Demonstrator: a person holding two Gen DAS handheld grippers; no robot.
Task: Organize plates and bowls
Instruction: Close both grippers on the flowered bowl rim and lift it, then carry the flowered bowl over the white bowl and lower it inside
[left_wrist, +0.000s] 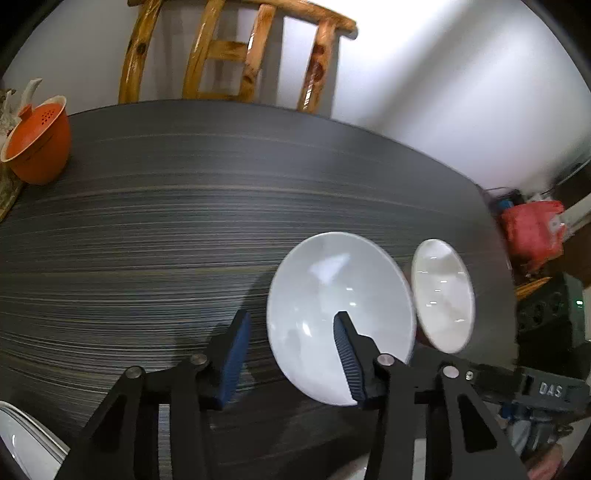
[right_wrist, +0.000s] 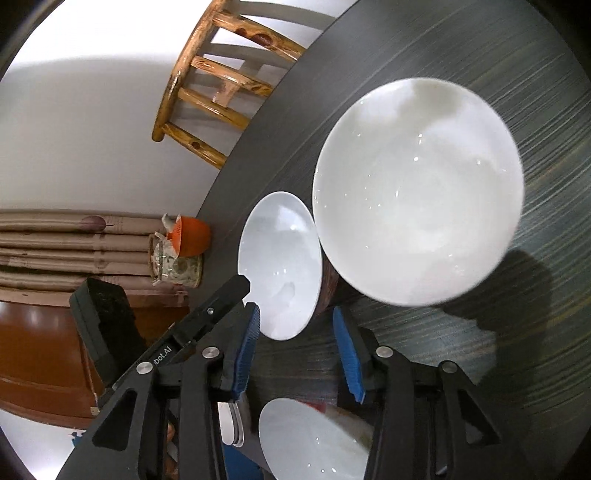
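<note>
In the left wrist view a white bowl (left_wrist: 332, 295) sits on the dark table, with a second white bowl (left_wrist: 441, 295) just right of it. My left gripper (left_wrist: 291, 328) is open: its right finger reaches over the first bowl's inside, its left finger stands outside the rim. In the right wrist view the large white bowl (right_wrist: 417, 192) fills the upper right and the other bowl (right_wrist: 280, 258) lies left of it. My right gripper (right_wrist: 295, 325) is open and empty just in front of both. Another white dish (right_wrist: 310, 439) lies below it.
A wooden chair (left_wrist: 236, 51) stands at the table's far edge. An orange teapot (left_wrist: 38, 140) sits at the far left. Stacked white plates (left_wrist: 26, 439) show at the lower left. Red bags and clutter (left_wrist: 532, 229) lie beyond the table's right edge.
</note>
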